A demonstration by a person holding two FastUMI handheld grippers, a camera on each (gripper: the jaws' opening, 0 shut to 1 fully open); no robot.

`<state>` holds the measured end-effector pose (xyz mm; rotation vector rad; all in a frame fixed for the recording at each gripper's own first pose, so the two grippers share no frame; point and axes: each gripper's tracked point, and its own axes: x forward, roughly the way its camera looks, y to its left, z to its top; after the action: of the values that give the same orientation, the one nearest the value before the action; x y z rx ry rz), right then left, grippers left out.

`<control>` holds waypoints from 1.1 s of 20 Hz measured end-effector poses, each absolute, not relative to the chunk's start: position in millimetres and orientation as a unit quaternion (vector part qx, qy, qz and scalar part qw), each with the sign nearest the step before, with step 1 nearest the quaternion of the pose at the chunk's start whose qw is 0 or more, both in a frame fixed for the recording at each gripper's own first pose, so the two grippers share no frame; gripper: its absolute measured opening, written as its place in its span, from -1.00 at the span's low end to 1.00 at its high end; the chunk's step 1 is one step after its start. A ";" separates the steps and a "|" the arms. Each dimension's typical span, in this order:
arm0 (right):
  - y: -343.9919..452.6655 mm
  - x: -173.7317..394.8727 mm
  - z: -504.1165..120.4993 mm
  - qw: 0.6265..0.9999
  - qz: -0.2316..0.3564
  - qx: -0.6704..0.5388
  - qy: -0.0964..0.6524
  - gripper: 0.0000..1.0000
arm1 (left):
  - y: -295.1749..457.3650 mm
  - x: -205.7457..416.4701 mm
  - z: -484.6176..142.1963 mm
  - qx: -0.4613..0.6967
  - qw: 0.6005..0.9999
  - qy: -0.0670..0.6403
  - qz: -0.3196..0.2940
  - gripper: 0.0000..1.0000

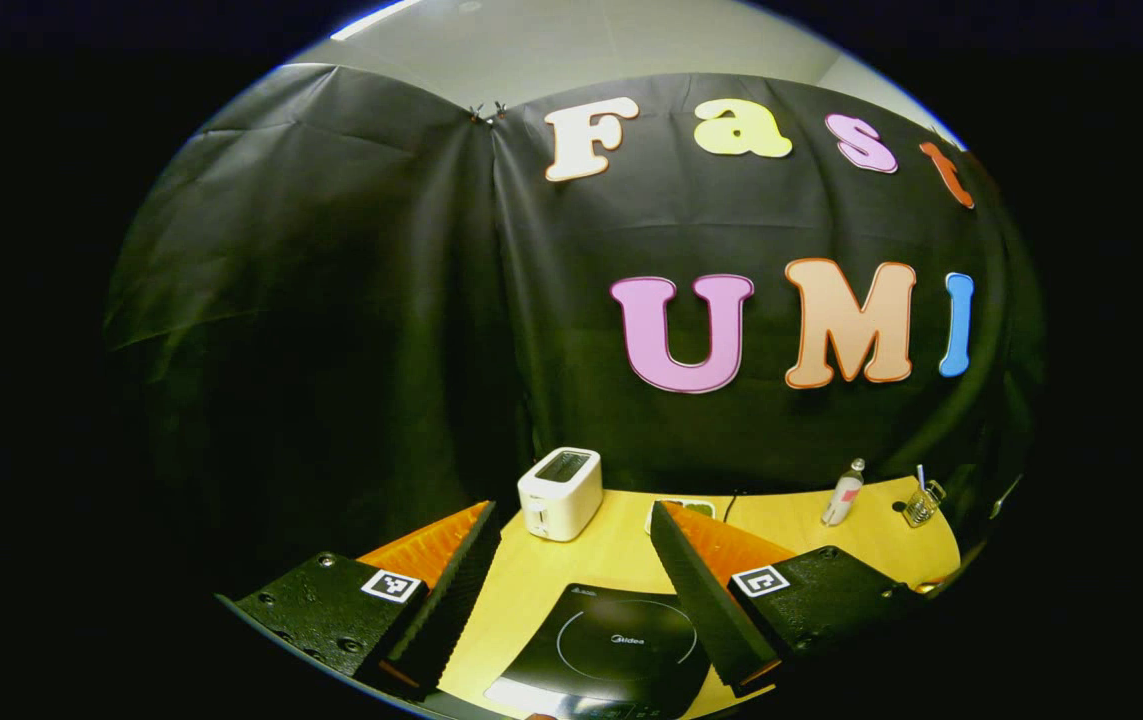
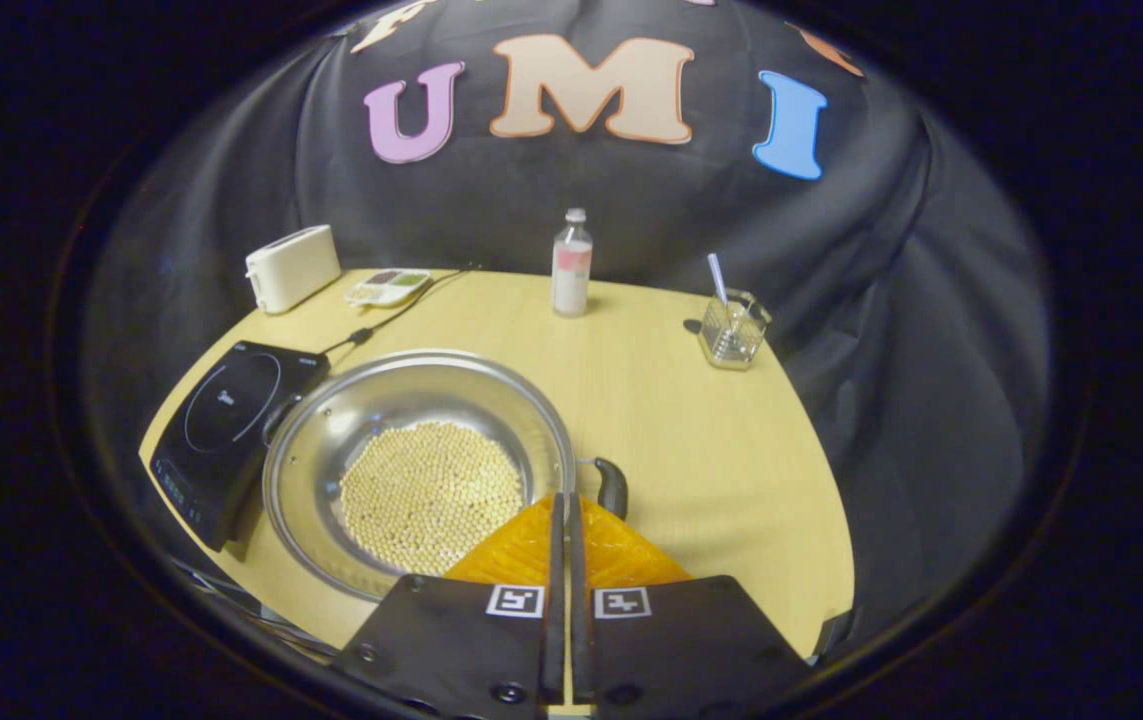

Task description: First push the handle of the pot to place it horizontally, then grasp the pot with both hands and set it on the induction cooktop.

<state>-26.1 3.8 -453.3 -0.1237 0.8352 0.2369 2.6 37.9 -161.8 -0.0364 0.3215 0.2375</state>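
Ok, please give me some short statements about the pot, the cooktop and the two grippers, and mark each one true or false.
1. The pot holds small pale beans. True.
2. The pot stands on the cooktop. False: it stands on the table, right beside the cooktop.
3. The right gripper is wide open. False: its fingers are closed together, near the pot's rim and dark handle.
4. The left gripper is open, with the cooktop seen between its fingers. True.
5. The toaster lies behind the cooktop, near the wall. True.
6. The bottle lies on its side. False: it stands upright.
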 end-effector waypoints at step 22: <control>-18.4 -8.7 -522.0 0.850 0.070 0.009 0.522 0.96 | -133.7 2.2 -398.2 -0.107 0.891 0.434 -0.080 0.96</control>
<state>-8.7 -18.4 -522.0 0.0191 1.0995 0.1484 2.2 -133.7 -398.2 -0.2218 0.9002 -0.1665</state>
